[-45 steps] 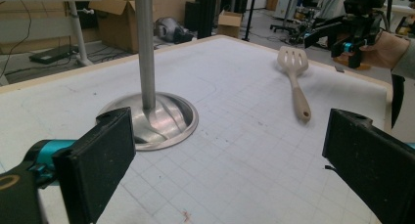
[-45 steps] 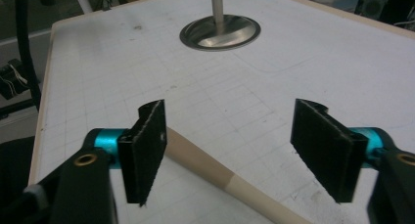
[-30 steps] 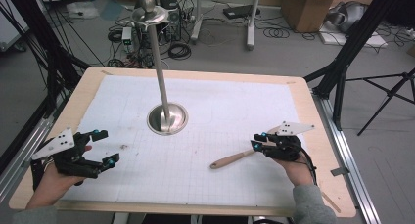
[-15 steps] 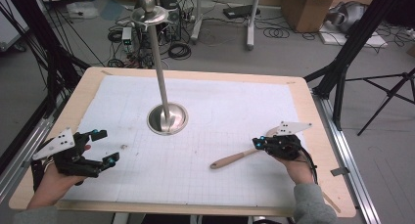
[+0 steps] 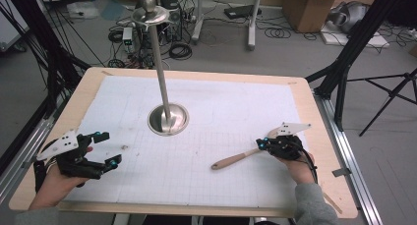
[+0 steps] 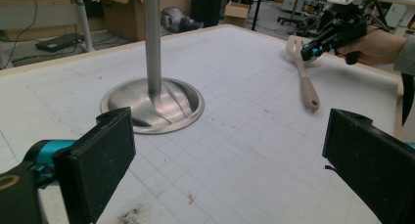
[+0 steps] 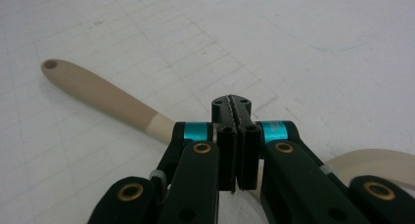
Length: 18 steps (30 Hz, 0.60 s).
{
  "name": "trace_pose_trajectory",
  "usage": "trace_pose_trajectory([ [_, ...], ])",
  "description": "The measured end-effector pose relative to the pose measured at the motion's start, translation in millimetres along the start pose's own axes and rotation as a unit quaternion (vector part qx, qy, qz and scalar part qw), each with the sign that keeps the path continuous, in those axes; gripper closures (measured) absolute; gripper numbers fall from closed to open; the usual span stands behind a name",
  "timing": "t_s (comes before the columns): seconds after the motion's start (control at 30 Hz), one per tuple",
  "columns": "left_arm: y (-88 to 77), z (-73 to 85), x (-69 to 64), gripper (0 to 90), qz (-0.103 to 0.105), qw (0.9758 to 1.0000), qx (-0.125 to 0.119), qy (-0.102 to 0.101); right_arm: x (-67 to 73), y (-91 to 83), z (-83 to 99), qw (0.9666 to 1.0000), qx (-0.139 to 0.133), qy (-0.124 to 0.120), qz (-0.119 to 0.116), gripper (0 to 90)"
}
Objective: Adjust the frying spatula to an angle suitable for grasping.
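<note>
right hand-held gripper (image 5: 262, 145) having just closed, pinching spatula (image 5: 239, 157) neck | spatula lying near-right on bench (image 5: 324, 151) | left hand-held gripper (image 5: 104, 149) hovering near-left, gaping wide, holding nothing

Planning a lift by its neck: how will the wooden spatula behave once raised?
The wooden spatula looks rigid, so it probably won't droop. Its long handle juts past the right gripper, so it may pivot downward. Being slim wood, it is likely light.
</note>
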<state>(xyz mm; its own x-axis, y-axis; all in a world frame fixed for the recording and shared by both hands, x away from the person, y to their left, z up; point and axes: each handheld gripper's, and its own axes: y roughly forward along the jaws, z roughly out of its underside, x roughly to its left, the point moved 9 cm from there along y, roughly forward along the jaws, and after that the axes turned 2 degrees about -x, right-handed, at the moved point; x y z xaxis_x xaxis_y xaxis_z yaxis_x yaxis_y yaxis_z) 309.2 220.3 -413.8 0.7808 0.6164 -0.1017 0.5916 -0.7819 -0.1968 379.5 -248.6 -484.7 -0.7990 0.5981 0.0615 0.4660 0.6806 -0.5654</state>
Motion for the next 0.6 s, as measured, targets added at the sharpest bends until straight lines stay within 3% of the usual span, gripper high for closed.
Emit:
trace_pose_trajectory([
  [0.27, 0.4, 4.9, 0.4, 5.9, -0.003, 0.9999, 0.011, 0.001, -6.9, 4.1, 5.3, 0.9996, 0.017, 0.005, 0.020, 89.5],
  [0.37, -1.2, 5.7, 0.9, 5.9, -0.004, 0.9999, 0.014, 0.001, -11.5, 4.5, 5.5, 0.9988, 0.023, -0.001, 0.044, 89.5],
  [0.6, -5.7, 4.3, 2.0, 5.9, -0.006, 1.0000, 0.006, -0.001, -14.4, 7.7, 8.9, 0.9983, 0.034, 0.000, 0.047, 89.5],
])
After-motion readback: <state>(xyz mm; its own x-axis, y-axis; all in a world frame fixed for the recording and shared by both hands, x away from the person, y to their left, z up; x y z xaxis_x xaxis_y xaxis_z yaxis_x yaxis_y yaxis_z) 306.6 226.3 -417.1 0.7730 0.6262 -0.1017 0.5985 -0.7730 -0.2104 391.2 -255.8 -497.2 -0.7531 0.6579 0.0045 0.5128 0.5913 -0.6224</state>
